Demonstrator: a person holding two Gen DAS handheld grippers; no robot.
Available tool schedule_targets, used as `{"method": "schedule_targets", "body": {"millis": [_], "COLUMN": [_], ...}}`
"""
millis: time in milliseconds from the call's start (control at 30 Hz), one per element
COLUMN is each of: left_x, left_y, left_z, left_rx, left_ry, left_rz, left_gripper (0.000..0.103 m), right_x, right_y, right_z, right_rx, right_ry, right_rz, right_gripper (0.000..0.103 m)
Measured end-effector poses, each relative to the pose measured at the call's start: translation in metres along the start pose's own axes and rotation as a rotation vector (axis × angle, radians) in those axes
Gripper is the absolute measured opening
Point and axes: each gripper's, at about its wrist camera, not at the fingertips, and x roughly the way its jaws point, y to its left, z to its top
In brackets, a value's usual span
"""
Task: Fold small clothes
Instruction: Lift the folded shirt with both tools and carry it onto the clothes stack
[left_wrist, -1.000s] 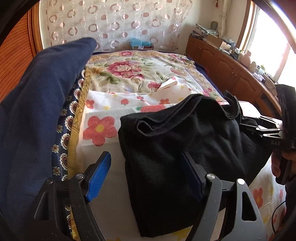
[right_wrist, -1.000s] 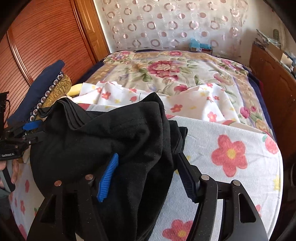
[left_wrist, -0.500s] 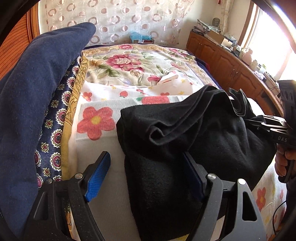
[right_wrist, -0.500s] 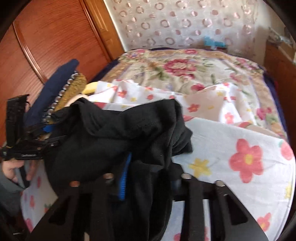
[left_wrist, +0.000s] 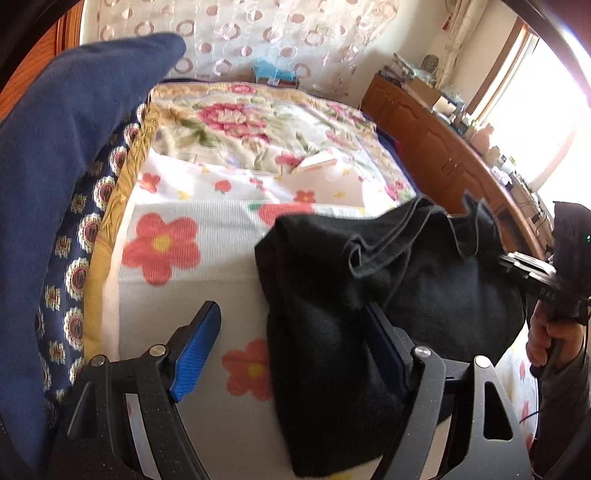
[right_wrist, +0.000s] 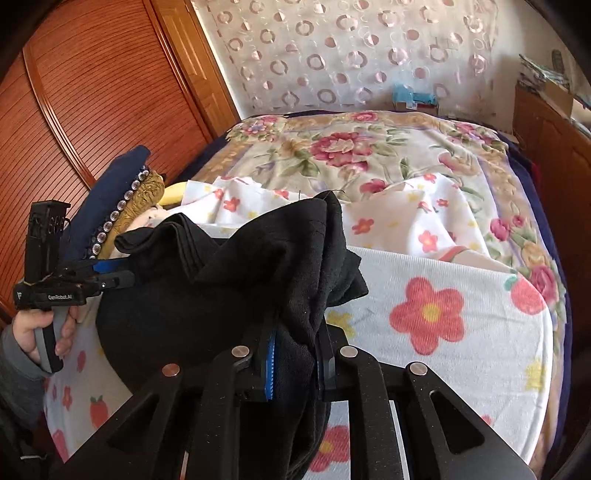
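Observation:
A black garment (left_wrist: 332, 332) lies bunched on a white flowered towel (left_wrist: 184, 266) on the bed; it also shows in the right wrist view (right_wrist: 221, 295). My left gripper (left_wrist: 295, 343) is open, its blue-padded fingers (left_wrist: 195, 350) wide apart, with the garment's left part lying between them and over the right finger. My right gripper (right_wrist: 295, 362) is shut on a fold of the black garment and holds that edge raised off the towel. It shows at the garment's right end in the left wrist view (left_wrist: 546, 284).
A stack of navy and patterned cloth (left_wrist: 55, 184) rises at the bed's left side. A flowered bedspread (right_wrist: 369, 155) and a white flowered sheet (right_wrist: 424, 218) lie beyond the towel. A wooden cabinet (left_wrist: 443, 147) runs along the right, a wooden wardrobe (right_wrist: 92, 92) along the left.
My right gripper closed on the black garment and lifted its edge. The garment shifted right, baring more towel between my left fingers, which stayed open.

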Motion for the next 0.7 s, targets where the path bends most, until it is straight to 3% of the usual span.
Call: {"method": "schedule_targets", "body": {"millis": [100, 200, 233, 333, 700], "left_x": [0.003, 0.007, 0.008, 0.003, -0.110], "left_y": [0.001, 0.000, -0.001, -0.009, -0.031], "left_z": [0.005, 0.007, 0.007, 0.003, -0.015], "left_rx": [-0.015, -0.010, -0.005, 0.022, 0.097], "left_ry": [-0.011, -0.007, 0.000, -0.002, -0.292], "left_rz": [-0.005, -0.037, -0.056, -0.068, -0.098], "left_gripper": [0.073, 0.053, 0.036, 0.011, 0.008], "right_x": [0.009, 0.014, 0.015, 0.008, -0.066], "right_y": [-0.004, -0.006, -0.007, -0.004, 0.056], "right_z": [-0.001, 0.004, 0.004, 0.006, 0.027], "right_rx": [0.021, 0.057, 0.066, 0.045, -0.113], "right_ry": [0.010, 0.018, 0.012, -0.024, -0.257], "right_rz": [0.013, 0.046, 0.055, 0.059, 0.051], "right_gripper": [0.016, 0.016, 0.016, 0.015, 0.014]}}
